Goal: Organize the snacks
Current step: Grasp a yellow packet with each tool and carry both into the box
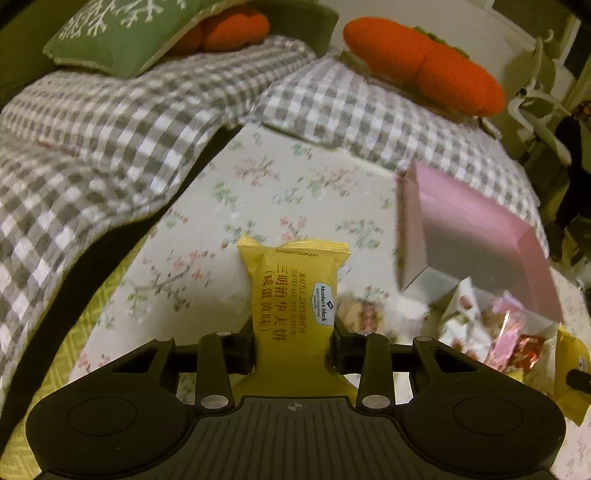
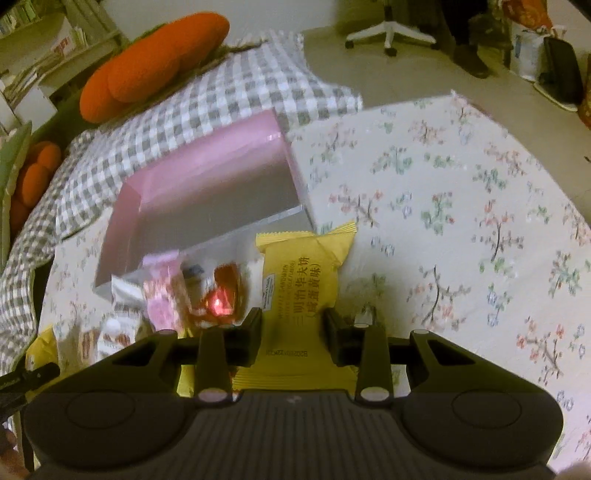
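Note:
My left gripper (image 1: 293, 332) is shut on a yellow waffle sandwich packet (image 1: 291, 288), held upright above the floral tablecloth (image 1: 295, 184). My right gripper (image 2: 293, 325) is shut on a second yellow packet (image 2: 299, 273) of the same kind, its pads pressing the packet's sides. An open pink box (image 1: 461, 229) with a grey inside lies on the cloth, right of the left gripper; the pink box (image 2: 207, 184) is ahead and left of the right gripper. A pile of mixed wrapped snacks (image 1: 480, 325) lies at the box's near edge, and the same snack pile (image 2: 192, 291) sits just left of the right gripper.
Grey checked cushions (image 1: 110, 129) border the table at the back and left. On them lie orange pumpkin pillows (image 1: 424, 62) and a green pillow (image 1: 122, 33). A white swivel chair base (image 2: 391, 33) stands on the floor beyond the table. Floral cloth (image 2: 461, 221) spreads to the right.

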A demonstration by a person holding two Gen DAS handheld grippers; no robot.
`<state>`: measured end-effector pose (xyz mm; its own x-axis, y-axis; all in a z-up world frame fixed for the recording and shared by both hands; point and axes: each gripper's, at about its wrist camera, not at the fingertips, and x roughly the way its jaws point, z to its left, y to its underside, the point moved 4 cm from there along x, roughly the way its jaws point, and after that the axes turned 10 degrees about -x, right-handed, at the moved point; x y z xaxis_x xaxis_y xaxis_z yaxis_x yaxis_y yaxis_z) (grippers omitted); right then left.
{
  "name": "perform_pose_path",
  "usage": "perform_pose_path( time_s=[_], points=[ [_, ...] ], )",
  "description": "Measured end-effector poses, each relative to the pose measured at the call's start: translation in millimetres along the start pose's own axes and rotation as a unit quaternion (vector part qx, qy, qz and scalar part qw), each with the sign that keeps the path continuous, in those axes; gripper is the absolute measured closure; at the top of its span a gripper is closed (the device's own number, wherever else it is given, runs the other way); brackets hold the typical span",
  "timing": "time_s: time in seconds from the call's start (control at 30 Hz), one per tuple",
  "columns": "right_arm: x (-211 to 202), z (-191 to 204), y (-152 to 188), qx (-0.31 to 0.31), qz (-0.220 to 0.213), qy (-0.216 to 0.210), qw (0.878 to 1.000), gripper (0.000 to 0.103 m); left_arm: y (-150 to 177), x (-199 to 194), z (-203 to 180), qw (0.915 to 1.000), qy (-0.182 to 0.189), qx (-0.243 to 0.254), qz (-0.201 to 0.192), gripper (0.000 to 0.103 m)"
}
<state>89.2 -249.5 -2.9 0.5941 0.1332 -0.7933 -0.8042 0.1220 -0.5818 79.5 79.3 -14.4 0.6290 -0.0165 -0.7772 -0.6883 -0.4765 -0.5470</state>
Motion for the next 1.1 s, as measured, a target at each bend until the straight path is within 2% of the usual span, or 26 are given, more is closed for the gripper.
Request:
perform_pose_path(
  time_s=[0.27,0.43,0.63,0.83,1.1],
  points=[
    [8,-11,-23,-0.005,-0.031,0.012,0.999,0.071,-23,6,-42,0.9986,0.038,0.025,-0.028,0.068],
    [19,-23,-39,0.004,-0.043,0.025,0.999,0.071,-28,21,-80,0.9948,0.084,0.05,-0.029,0.068],
    [26,-20,-57,-0.005,-0.069,0.021,0.997,0.071,-43,42,-111,0.9898,0.133,0.041,-0.031,0.068],
    [44,-4,-70,-0.025,-0.073,0.002,0.997,0.071,-40,61,-129,0.9872,0.146,0.06,-0.025,0.068],
    [60,29,-76,-0.068,-0.076,-0.013,0.995,0.07,-31,80,-138,0.987,0.136,0.085,-0.016,0.066]
  ],
)
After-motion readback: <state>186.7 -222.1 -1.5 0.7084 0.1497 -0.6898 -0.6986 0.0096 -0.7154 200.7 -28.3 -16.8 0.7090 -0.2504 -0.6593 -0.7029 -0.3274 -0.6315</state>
